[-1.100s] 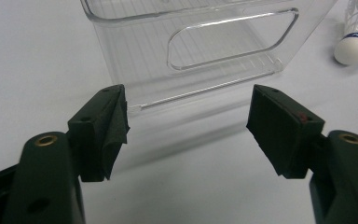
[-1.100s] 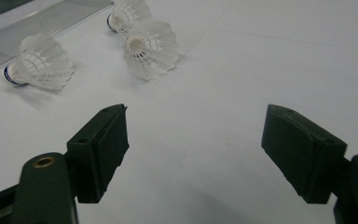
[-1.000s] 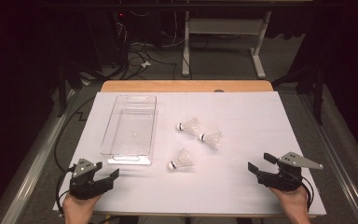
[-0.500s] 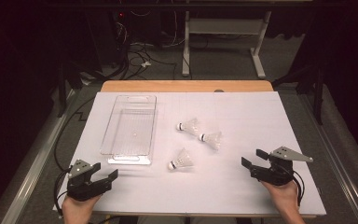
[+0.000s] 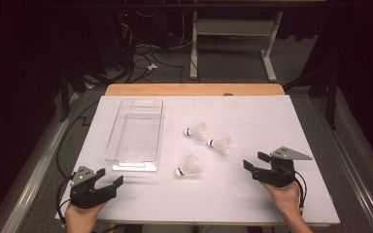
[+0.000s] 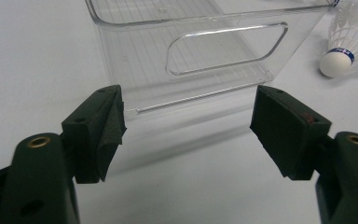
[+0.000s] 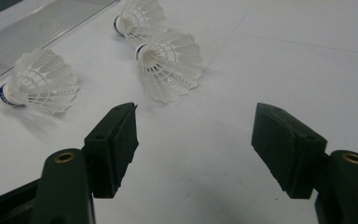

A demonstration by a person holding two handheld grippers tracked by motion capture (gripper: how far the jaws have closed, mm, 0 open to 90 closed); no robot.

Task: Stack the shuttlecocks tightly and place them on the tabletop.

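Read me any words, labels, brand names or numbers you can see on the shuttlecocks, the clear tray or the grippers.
Nearest shuttlecock: the blue band around its white cork carries small pale print, too blurred to read.
Other two shuttlecocks: dark bands at the cork, any print too small to tell.
Clear plastic tray: no text visible.
Left gripper and right gripper: no legible lettering or numbers.

Black tool (image 5: 116, 182), brass screws, grey plate
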